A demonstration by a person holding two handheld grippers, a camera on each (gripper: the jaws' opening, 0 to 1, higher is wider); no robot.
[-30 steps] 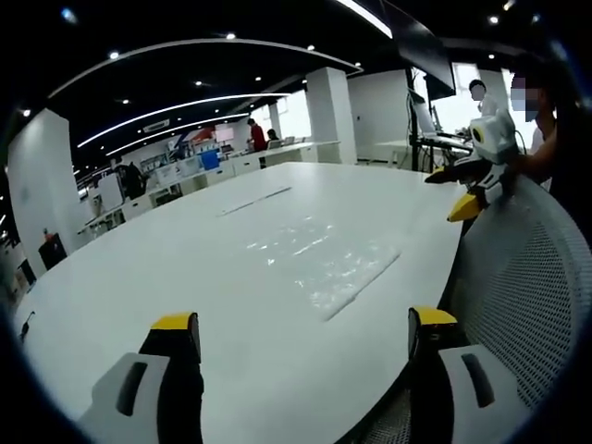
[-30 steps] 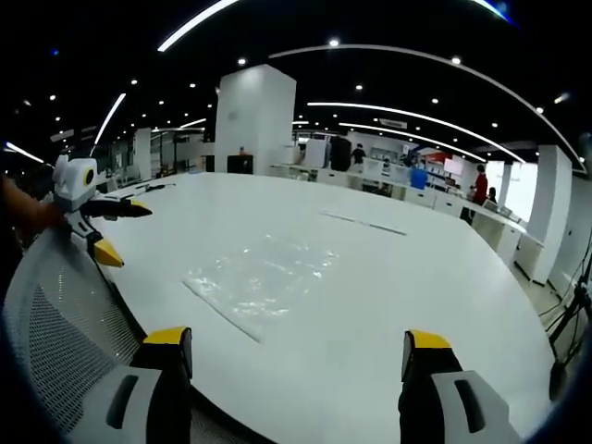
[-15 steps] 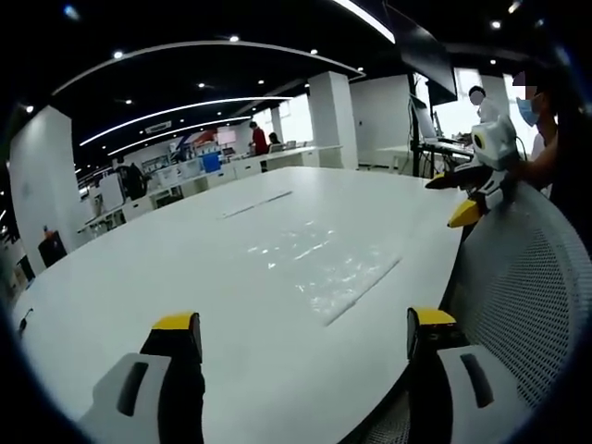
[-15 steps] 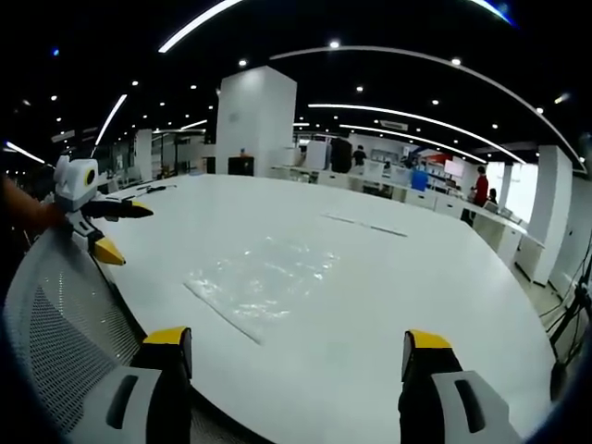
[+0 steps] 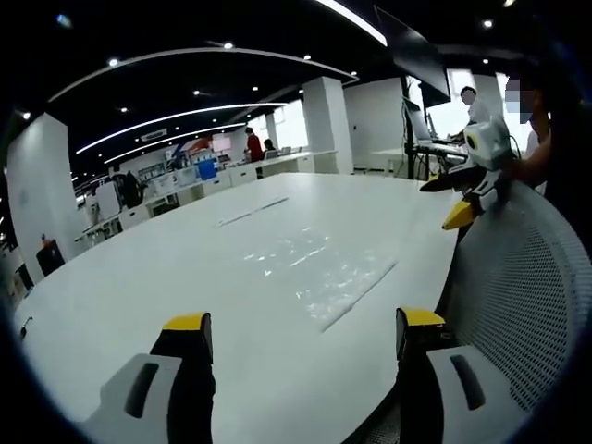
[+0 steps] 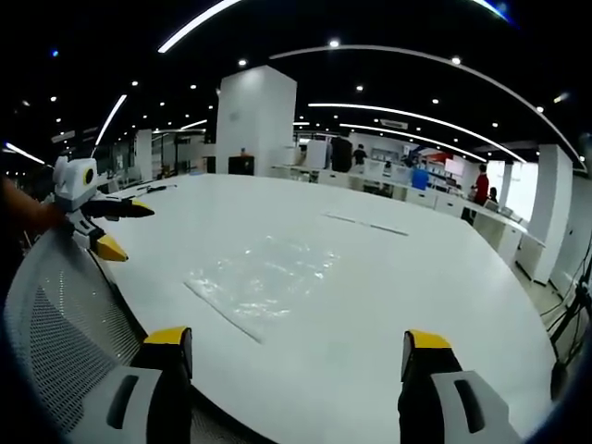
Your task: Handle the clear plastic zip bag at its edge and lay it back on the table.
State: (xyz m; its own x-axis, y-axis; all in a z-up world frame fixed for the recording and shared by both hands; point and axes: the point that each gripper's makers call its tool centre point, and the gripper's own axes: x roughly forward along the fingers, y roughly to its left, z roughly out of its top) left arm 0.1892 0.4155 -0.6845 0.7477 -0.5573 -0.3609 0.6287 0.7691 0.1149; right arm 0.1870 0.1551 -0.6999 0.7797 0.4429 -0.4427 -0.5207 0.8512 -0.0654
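Right gripper view: zip bag [image 6: 261,282] flat near table edge [image 6: 125,301]

Bench [image 5: 139,277] white, glossy. Bag [image 5: 319,273] clear, with glinting creases. Both grippers' jaws black with yellow tips, bodies grey. Chair back [image 6: 55,324] grey mesh, dotted pattern. Ceiling black with white light strips.

Facing views across table [image 5: 139,277] (shared)
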